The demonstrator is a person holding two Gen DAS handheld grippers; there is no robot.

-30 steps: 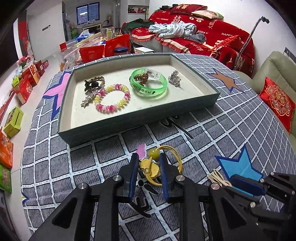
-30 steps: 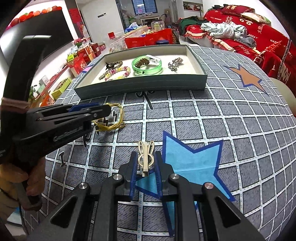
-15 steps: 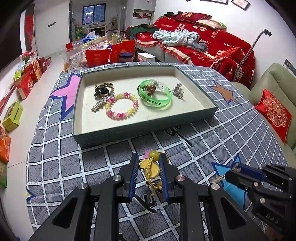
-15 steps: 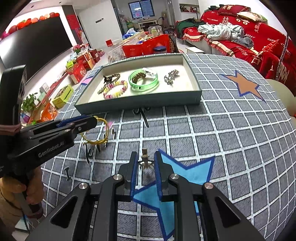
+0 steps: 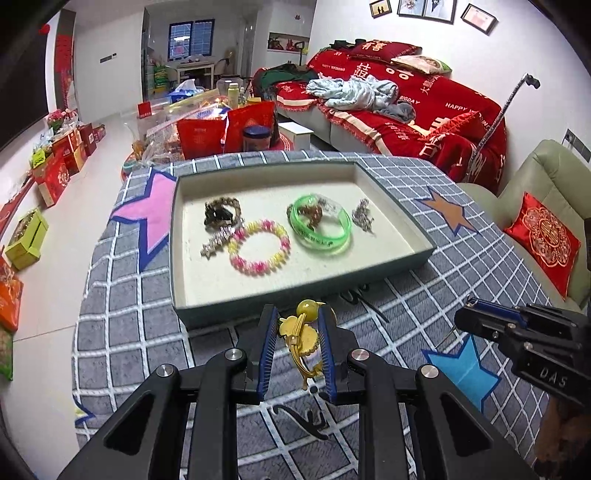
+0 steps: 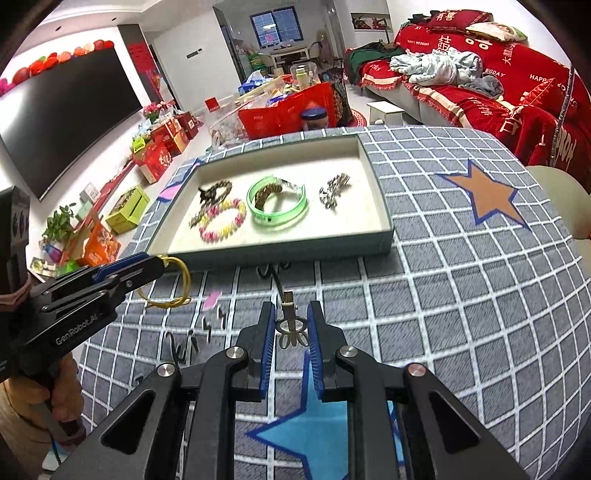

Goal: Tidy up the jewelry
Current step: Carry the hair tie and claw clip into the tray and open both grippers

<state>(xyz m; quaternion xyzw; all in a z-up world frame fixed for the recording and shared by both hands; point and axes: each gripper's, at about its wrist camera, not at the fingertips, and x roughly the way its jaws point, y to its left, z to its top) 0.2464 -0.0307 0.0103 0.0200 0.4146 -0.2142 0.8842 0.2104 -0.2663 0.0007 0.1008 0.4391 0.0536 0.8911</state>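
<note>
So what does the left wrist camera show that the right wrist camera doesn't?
Only the left wrist view shows the yellow flower charm and bead between the left tongs, plus the framed pictures on the wall. Only the right wrist view shows the small metal hair clip in the right tongs, the big dark TV screen, and the gold bangle's loop hanging from the left tongs. Both show the tray with the green bangle and pink-and-yellow bead bracelet, on the grid-patterned cloth.
</note>
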